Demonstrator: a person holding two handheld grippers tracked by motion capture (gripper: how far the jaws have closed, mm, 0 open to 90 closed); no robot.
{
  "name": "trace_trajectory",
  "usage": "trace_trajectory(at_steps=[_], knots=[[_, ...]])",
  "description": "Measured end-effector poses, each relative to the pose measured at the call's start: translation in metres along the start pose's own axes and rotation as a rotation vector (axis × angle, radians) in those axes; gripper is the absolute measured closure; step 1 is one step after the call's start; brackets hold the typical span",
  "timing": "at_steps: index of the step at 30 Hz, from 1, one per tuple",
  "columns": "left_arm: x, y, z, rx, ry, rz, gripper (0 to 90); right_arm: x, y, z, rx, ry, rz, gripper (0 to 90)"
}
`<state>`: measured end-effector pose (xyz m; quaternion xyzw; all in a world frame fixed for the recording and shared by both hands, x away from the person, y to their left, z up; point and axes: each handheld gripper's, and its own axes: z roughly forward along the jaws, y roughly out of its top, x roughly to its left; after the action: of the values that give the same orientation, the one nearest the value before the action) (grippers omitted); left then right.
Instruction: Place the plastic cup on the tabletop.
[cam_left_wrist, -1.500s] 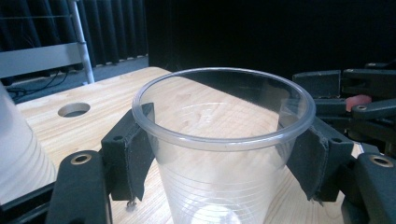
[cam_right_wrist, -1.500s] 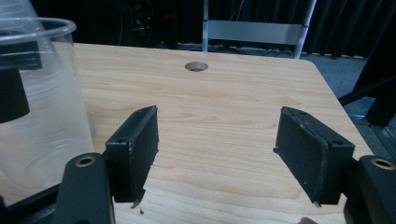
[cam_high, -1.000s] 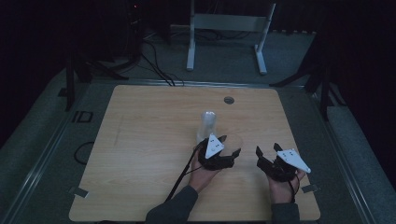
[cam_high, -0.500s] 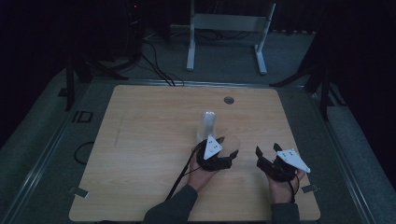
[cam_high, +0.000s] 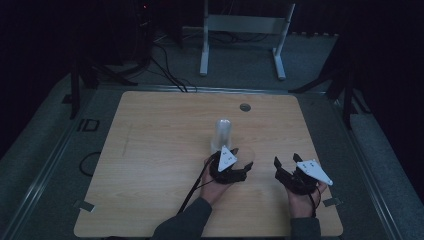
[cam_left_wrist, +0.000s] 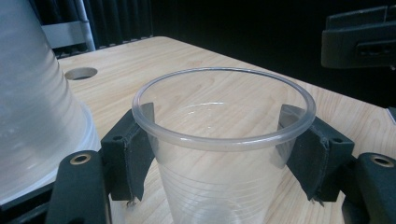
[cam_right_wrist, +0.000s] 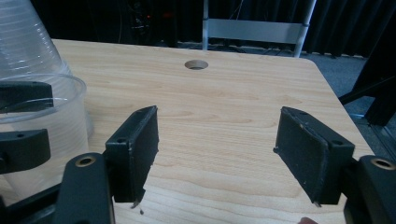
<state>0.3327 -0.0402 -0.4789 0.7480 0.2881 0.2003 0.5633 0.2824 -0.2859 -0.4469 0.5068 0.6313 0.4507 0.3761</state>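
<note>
No shift since before: left hand-held gripper (cam_left_wrist: 224, 154) clasping clear cup (cam_left_wrist: 224, 140), right (cam_right_wrist: 217, 154) released

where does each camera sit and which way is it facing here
High view: above the person's side of the table, looking forward and down; both forearms, left gripper and right gripper show.
Left gripper view: rides the left gripper, looking along its jaws at the clear cup between them.
Right gripper view: rides the right gripper, facing across bare wood toward the table hole.
Shared: both gripper views catch the cup stack and that hole.
</note>
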Motion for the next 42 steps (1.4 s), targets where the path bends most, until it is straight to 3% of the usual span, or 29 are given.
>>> trace_trajectory(at_steps=[30, 42], knots=[[0.001, -0.01, 0.001, 0.034, 0.01, 0.024, 27.2, 0.0, 0.0, 0.0, -0.002, -0.001, 0.0, 29.6], [0.001, -0.013, -0.001, 0.077, 0.008, 0.016, 20.8, 0.0, 0.0, 0.0, 0.0, 0.0, -0.001, 29.5]])
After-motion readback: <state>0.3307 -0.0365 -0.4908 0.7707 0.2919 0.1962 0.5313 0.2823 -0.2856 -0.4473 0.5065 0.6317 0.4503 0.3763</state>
